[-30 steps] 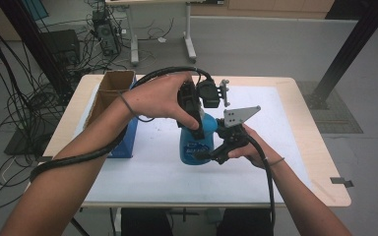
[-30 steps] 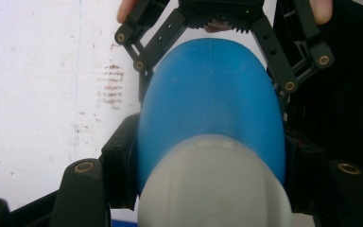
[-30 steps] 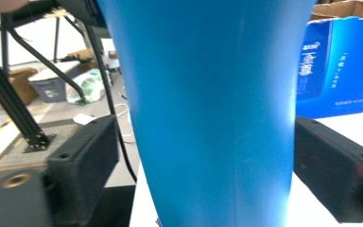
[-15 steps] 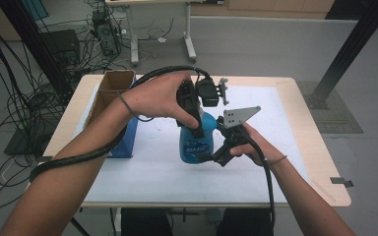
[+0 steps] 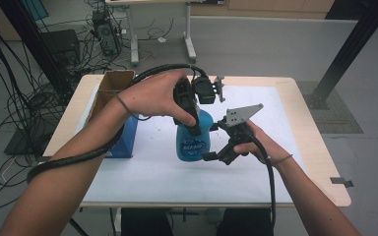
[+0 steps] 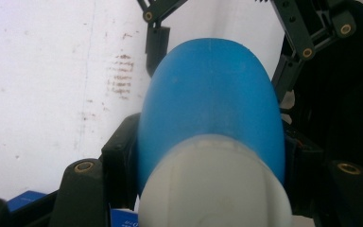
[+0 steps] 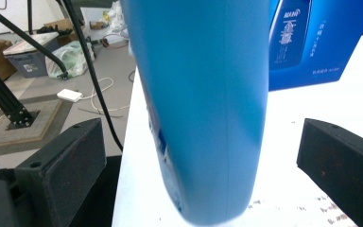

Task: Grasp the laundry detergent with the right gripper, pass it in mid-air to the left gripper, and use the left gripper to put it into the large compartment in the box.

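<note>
A blue bottle point(image 5: 193, 142) with a white cap point(image 6: 212, 184) stands upright on the white mat point(image 5: 152, 167). My left gripper point(image 5: 193, 125) comes down from above and is shut on the bottle's top, the blue shoulder point(image 6: 212, 94) bulging between its jaws. My right gripper point(image 5: 211, 141) reaches in from the right at the bottle's lower body point(image 7: 203, 94). Its jaws have just been opening. The bottle stands between its pads point(image 7: 66, 161), with a gap on each side.
A blue carton point(image 5: 123, 140) printed with a bottle picture point(image 7: 321, 42) stands left of the bottle, with an open cardboard box point(image 5: 110, 88) behind it. The wooden table edge point(image 5: 320, 147) lies to the right. Cables and stands cover the floor beyond.
The right gripper's jaws have spread a little wider around the bottle. The left hand and the bottle have stayed where they were.
</note>
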Demonstrator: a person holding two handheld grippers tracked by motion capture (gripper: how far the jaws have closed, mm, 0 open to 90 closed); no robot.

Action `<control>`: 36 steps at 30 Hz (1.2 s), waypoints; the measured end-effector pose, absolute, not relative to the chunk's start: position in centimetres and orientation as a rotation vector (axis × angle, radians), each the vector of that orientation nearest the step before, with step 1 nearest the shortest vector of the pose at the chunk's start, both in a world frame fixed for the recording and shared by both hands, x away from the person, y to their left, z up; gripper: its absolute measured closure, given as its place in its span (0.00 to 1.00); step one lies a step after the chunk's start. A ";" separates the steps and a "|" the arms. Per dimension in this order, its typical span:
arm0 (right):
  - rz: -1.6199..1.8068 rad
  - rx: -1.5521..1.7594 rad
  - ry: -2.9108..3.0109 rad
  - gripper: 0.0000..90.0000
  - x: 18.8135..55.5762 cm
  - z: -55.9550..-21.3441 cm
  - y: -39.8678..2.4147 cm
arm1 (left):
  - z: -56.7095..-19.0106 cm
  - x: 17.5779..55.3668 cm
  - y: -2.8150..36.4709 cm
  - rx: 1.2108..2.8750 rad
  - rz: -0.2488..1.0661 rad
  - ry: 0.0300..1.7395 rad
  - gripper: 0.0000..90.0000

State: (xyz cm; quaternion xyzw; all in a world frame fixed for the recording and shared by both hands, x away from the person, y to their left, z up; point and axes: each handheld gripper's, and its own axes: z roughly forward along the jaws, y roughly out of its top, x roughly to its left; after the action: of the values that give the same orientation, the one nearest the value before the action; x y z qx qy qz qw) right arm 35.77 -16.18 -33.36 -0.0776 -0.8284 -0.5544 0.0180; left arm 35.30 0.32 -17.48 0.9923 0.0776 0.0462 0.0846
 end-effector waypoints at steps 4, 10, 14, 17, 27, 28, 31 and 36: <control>-1.674 -0.258 -2.600 0.03 35.8 -33.3 -16.6 | -17.4 35.5 0.6 2.955 0.139 0.258 0.42; -1.605 -0.292 -2.638 0.03 35.9 -33.0 -17.4 | -17.3 35.8 1.2 2.952 0.151 0.323 0.42; -1.553 -0.329 -2.671 0.03 36.0 -32.9 -17.9 | -17.1 36.1 1.7 2.934 0.166 0.393 0.42; -1.515 -0.365 -2.695 0.04 36.1 -32.9 -18.2 | -17.0 36.3 2.0 2.924 0.181 0.425 0.42; -1.348 -0.500 -2.805 0.05 36.9 -33.0 -19.2 | -16.0 36.5 3.3 2.874 0.201 0.536 0.42; -1.316 -0.513 -2.819 0.05 37.0 -33.0 -19.2 | -15.8 36.6 3.4 2.872 0.208 0.559 0.42; -1.234 -0.546 -2.856 0.05 37.2 -33.1 -19.1 | -15.5 36.7 3.8 2.856 0.216 0.613 0.42; -1.105 -0.602 -2.865 0.05 37.7 -33.0 -19.0 | -14.6 37.1 4.6 2.815 0.212 0.767 0.42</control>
State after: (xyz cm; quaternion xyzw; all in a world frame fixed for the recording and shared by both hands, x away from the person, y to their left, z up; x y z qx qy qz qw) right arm 37.70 -19.01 -33.02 -0.1923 -0.9156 -0.3530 0.0064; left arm 37.09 4.55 -14.62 0.9566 0.2608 0.0721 0.1080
